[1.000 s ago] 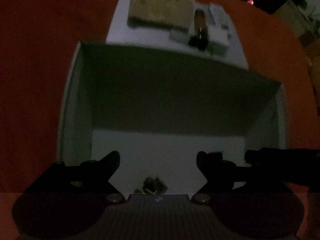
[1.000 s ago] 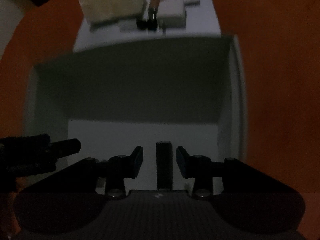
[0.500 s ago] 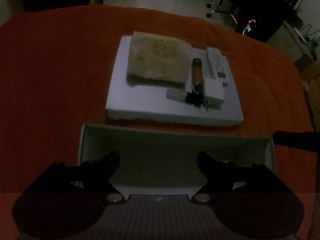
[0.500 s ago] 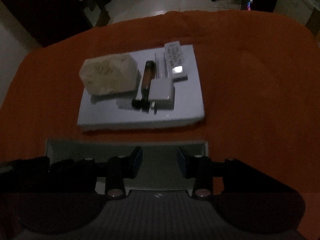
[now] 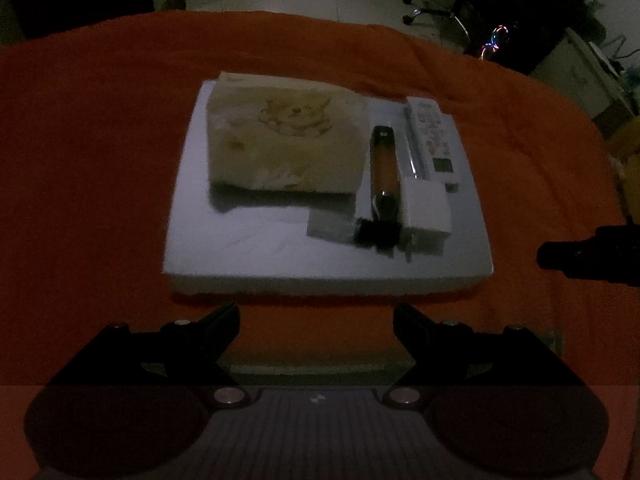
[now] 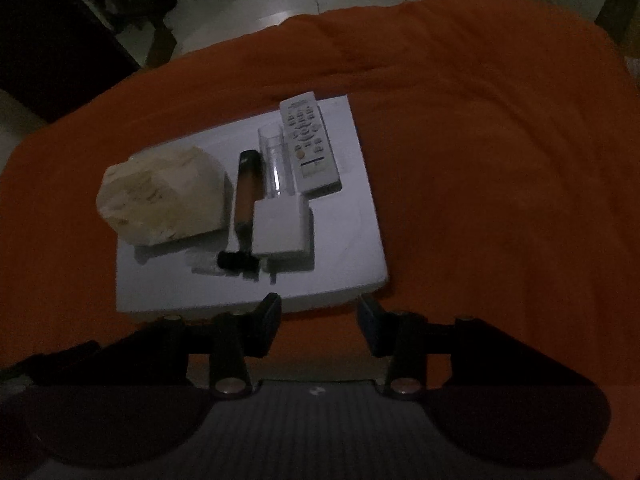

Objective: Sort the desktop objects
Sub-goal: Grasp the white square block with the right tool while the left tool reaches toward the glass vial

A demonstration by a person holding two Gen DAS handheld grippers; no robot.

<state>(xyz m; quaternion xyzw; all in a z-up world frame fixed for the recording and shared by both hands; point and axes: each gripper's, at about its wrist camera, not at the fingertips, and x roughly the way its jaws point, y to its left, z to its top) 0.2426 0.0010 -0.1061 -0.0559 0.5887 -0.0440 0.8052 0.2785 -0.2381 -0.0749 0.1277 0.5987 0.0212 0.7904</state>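
White board (image 5: pixel 256 248) with one remote (image 5: pixel 432 140), one amber bottle (image 5: pixel 385 164); both jaws spread, empty, right's opening.

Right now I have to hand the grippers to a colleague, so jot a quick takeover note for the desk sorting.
Left gripper: open, empty.
Right gripper: empty, jaws opening, at the near edge of the white board.
On the board: tissue pack, brown bottle, clear tube, remote, white adapter, small clear piece.
Done: cannot tell from here.
Left: all six things above still lie on the board, over the orange cloth.
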